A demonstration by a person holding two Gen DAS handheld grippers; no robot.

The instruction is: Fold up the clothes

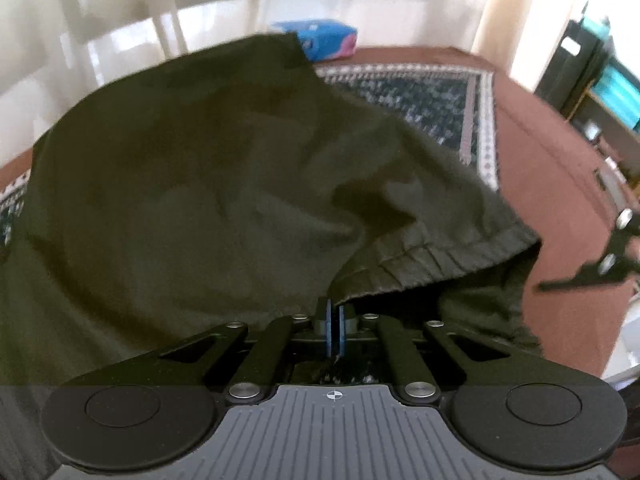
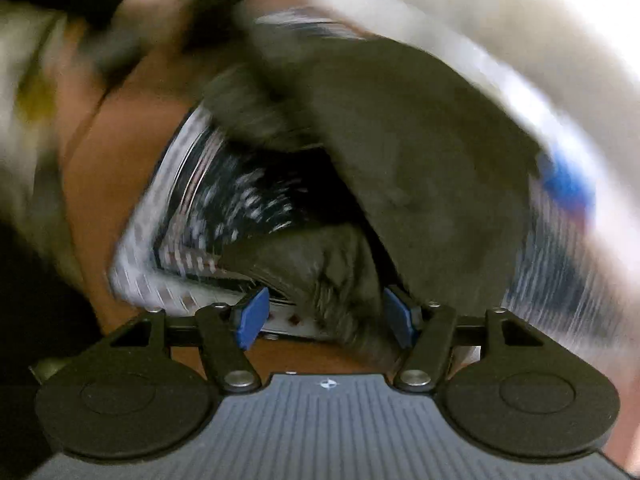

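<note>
Brown surface [image 1: 540, 148] under a patterned dark-blue rug [image 1: 420, 96]. Dark olive garment [image 1: 208, 184] lifted, draped over rug, ribbed hem hanging right. Blue package [image 1: 320, 38] beyond, at rug's far edge. Left hand-held gripper [image 1: 334, 320] clamped on the garment's edge. Right hand-held gripper [image 2: 326, 316]: jaws spread, cloth bunched between; view motion-blurred.

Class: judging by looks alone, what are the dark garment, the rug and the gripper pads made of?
Garment: matte olive woven cloth, probably cotton; soft creases, stitched hem.
Rug: woven textile, likely; navy-and-white pattern, pale patterned border.
Pads: blue, smooth, maybe rubber or plastic; blur leaves it open.
</note>
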